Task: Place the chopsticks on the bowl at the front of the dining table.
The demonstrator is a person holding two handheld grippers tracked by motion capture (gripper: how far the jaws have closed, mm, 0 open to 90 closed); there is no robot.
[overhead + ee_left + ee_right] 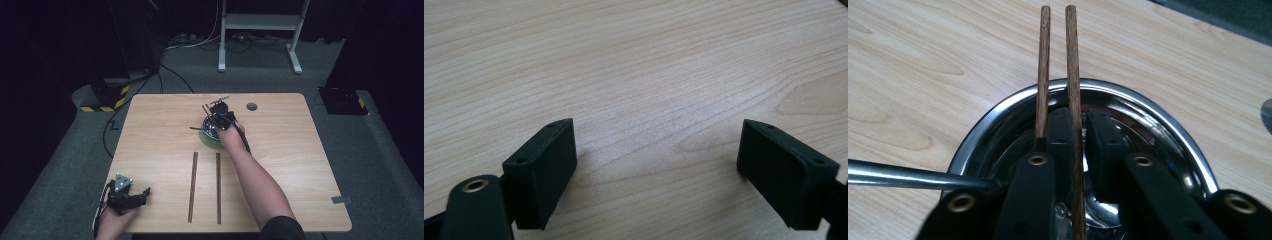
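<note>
**A:** Where is the right gripper (221,119) at the moment?

**B:** Over the steel bowl (1148,112), which sits on a green mat (209,141) toward the far middle of the table (300,165). In the right gripper view its jaws stand narrow, almost together, with one wooden chopstick (1074,90) running up between them and out past the bowl's far rim.

**A:** Is it clamped?

**B:** The stick sits against the left jaw, but a thin gap shows beside the other, so I'd say it may be loose in there; I can't tell for sure from this angle. A second chopstick (1043,70) lies just beside the first, outside the left jaw, also leaning over the rim.

**A:** Anything else in the bowl?

**B:** A metal handle (908,175) comes in from the left across its edge; its working end is hidden.

**A:** And the left gripper (131,196)?

**B:** Near corner of the table, in the person's left hand. Its jaws are wide apart with only bare wood between them.

**A:** More chopsticks?

**B:** Another pair (205,187) lies flat on the near middle of the table, side by side but apart, well clear of both grippers.
</note>
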